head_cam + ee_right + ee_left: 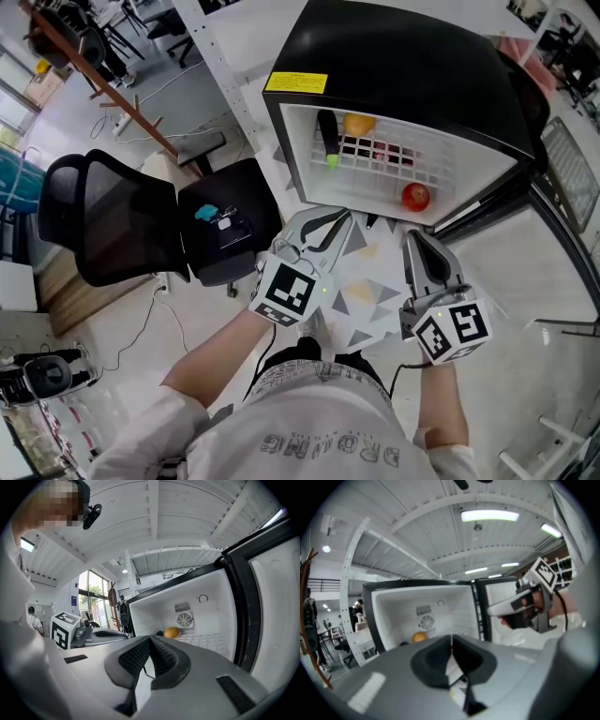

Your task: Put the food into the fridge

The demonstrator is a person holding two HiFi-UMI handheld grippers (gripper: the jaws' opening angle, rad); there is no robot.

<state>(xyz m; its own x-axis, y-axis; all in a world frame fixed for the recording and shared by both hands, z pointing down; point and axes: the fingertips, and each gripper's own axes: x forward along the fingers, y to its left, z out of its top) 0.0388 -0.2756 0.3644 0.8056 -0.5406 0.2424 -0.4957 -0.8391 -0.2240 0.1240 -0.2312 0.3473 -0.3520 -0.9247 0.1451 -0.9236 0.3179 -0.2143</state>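
Hovering clenched on nothing before the open fridge (403,66), left tongs (339,219) and right tongs (411,234) could knock the red fruit (415,196) at its 5 o'clock lip out

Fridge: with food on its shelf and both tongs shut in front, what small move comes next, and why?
Probably bring the right tongs to the open door and start pushing it shut. The eggplant, orange and red fruit already lie inside the fridge, and the left tongs and right tongs are both shut on nothing.
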